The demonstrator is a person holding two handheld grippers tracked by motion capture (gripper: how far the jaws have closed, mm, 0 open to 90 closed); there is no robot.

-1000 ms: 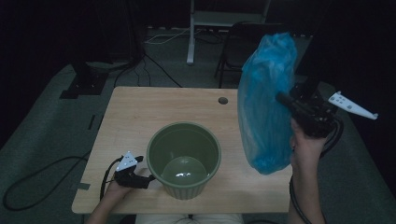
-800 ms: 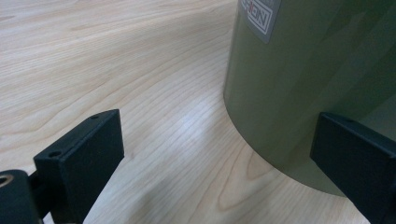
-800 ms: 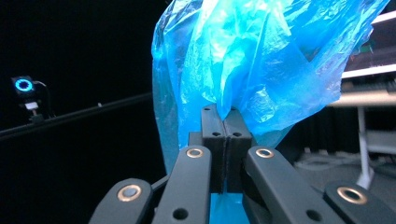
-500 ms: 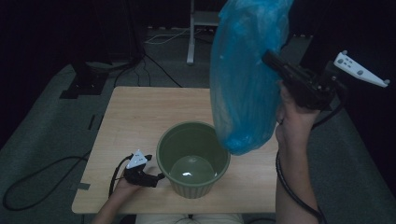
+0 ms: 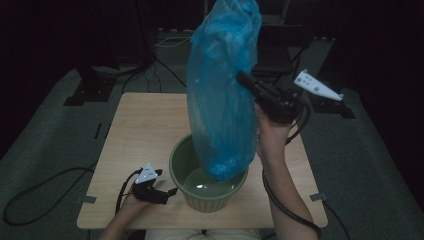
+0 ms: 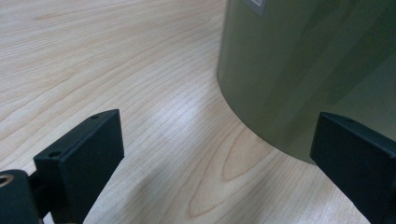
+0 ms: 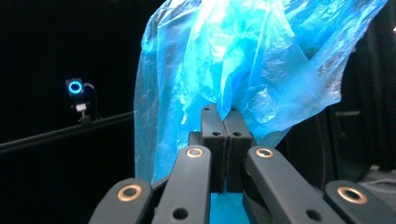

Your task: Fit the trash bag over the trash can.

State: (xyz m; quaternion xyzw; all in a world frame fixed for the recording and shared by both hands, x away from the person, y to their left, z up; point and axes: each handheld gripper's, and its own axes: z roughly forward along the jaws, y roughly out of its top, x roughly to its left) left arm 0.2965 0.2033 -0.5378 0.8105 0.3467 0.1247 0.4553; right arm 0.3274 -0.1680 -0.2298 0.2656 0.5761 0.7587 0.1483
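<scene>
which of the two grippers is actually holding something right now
The right gripper, raised above the table: its jaws are shut on the blue plastic bag hanging into the green bucket. The left gripper rests open beside the bucket, holding nothing.

A round green ribbed pot point(image 5: 209, 180) is set on the light wooden table point(image 5: 145, 130) near the middle of its front edge. A blue crinkled plastic bag point(image 5: 222, 95) is held upright above the pot, its bottom dipping inside the rim. The left gripper point(image 5: 167, 192) is placed on the table just left of the pot; the right gripper point(image 5: 240, 77) is raised above the table's right half.
</scene>
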